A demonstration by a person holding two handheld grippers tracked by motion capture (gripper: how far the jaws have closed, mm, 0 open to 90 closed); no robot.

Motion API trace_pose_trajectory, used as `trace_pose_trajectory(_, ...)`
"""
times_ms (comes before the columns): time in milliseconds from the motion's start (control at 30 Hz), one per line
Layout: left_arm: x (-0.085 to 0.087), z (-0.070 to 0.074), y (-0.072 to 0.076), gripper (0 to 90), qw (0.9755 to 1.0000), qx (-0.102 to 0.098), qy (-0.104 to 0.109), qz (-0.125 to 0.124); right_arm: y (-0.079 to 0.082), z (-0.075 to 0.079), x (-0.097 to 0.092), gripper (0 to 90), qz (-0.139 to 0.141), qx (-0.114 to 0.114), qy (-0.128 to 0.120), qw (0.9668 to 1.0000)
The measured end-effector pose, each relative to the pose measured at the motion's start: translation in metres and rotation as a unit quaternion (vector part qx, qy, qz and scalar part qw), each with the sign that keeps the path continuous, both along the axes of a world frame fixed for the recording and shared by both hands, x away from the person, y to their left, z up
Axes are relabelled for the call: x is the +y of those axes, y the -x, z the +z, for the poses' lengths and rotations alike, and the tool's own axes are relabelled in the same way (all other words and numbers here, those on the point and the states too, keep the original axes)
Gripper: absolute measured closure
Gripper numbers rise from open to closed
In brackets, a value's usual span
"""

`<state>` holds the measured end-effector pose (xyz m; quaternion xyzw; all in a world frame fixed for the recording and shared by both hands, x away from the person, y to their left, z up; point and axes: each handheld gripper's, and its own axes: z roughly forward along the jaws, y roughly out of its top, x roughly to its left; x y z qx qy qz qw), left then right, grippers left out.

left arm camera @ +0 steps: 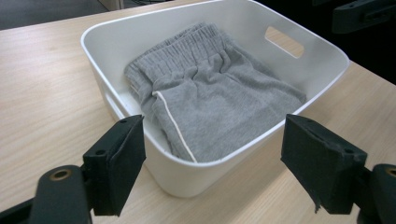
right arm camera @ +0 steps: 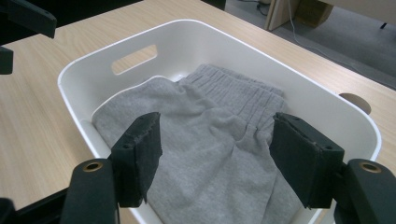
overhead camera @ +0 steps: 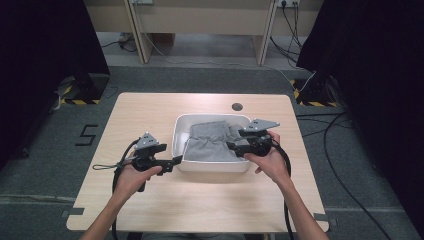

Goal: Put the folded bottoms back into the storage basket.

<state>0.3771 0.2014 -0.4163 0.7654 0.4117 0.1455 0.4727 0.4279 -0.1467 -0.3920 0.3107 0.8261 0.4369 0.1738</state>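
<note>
Folded grey shorts (overhead camera: 212, 142) lay in a white bin (overhead camera: 210, 166) mid-tabletop (overhead camera: 150, 110). The left hand-held gripper (overhead camera: 176, 161) stood beside its near corner, the right hand-held gripper (overhead camera: 231, 146) above the cloth; both gaped wide, holding nothing.

We see the table (overhead camera: 200, 200) evenly lit from above, its pale wood bright while the black curtains (overhead camera: 40, 60) on both sides fall into near darkness. Shadows under the white bin (overhead camera: 212, 167) are soft and short. The high view looks slightly soft and low in detail. In both gripper views the close black pads (left arm camera: 119, 168) blur, and the bin's rim gleams mildly.
</note>
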Motion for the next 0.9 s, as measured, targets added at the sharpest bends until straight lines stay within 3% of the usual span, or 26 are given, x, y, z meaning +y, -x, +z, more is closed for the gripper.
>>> trace_pose_trajectory(333,0.004,-0.005,0.013,20.9,1.0,0.002,0.001,-0.003,0.015,-0.004,0.0,31.5,0.016,-0.002,0.002,0.9999)
trace_pose_trajectory(900,0.005,-0.014,0.036,20.8,0.9999,-0.009,0.004,-0.009,0.036,-0.01,-0.005,29.0,0.006,-0.015,0.007,0.9998)
